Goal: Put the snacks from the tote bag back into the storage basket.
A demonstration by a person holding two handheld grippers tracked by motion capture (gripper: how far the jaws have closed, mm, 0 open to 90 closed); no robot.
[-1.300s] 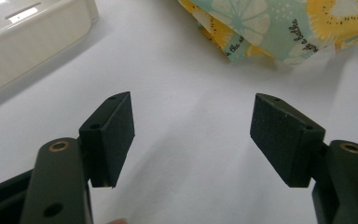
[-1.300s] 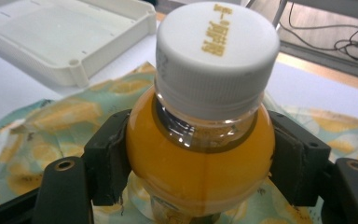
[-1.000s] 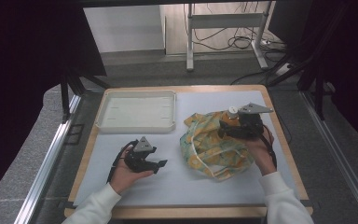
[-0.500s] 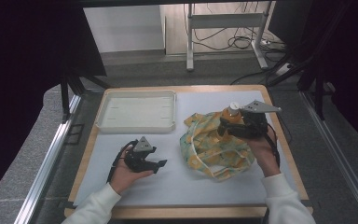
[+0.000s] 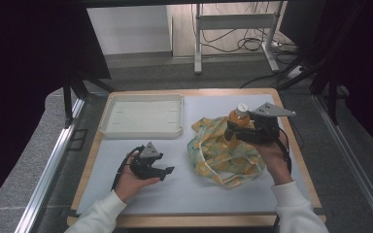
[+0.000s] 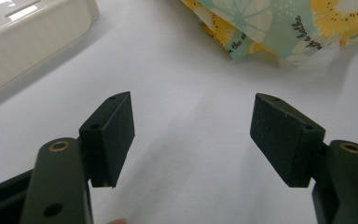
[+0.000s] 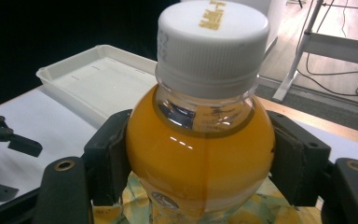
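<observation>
Evidently the step in hand is lifting the bottle point(image 5: 238, 118) of orange drink out of the patterned cloth bag point(image 5: 223, 153) that lies on the right half of the white mat point(image 5: 184, 184). The right gripper point(image 5: 230, 132) has its jaws closed on the bottle's rounded shoulder — in the right gripper view the two black pads press its sides just below the white cap point(image 7: 213, 41), with the bottle point(image 7: 200, 154) upright and centred between them, and the bag's fabric point(image 7: 140, 205) showing beneath its base. From the high view the bottle stands above the bag's mouth, though whether its base is fully free of the cloth cannot be told. The left gripper point(image 5: 167, 171) rests low over the mat, well apart from the bottle, its jaws standing wide with nothing between the pads point(image 6: 119, 128); the bag's edge point(image 6: 279, 28) lies ahead of it. The next move probably calls for carrying the bottle clear of the fabric — perhaps toward the empty white tray point(image 5: 109, 127) at the table's far left — kept upright and firmly gripped, since the smooth, curved shoulder could slip.
</observation>
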